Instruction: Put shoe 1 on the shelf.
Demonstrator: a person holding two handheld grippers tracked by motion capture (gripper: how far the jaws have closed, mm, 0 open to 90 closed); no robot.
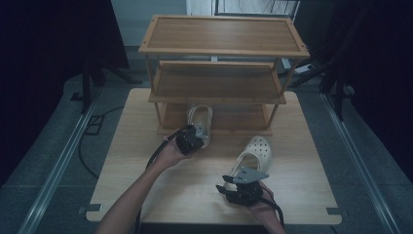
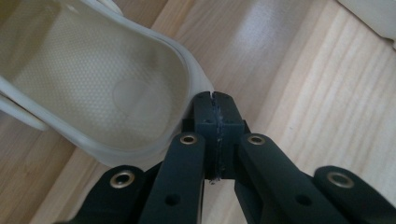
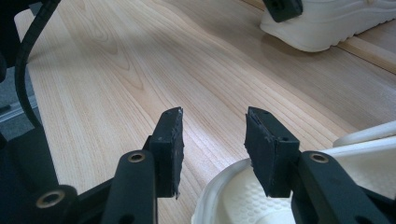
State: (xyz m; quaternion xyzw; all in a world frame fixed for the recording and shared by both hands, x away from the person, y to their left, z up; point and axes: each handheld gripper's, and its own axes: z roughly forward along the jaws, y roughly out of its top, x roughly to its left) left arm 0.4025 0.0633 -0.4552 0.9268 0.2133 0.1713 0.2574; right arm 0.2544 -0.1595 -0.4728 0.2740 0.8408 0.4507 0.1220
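From the high view, a pale wooden counter point(image 1: 146, 161) carries a three-tier wooden shoe rack point(image 1: 221, 48) at its far side. One cream foam clog point(image 1: 199, 122) lies with its toe under the rack's lowest shelf, its heel toward the person; the left gripper point(image 1: 192, 138) sits at that heel. A second clog point(image 1: 254, 155), its toe cap dotted with holes, lies on the open counter to the right, and the right gripper point(image 1: 242, 181) is at its heel end.

The left gripper view shows what the high view cannot: the fingers point(image 2: 205, 116) are pressed together, pinching the smooth, rounded heel rim of the first clog point(image 2: 93, 88), whose insole is finely dimpled.

In the right gripper view the rubbery black fingers point(image 3: 169, 144) stand well apart, holding nothing, straddling the second clog's point(image 3: 224, 200) heel rim above the grained wood.
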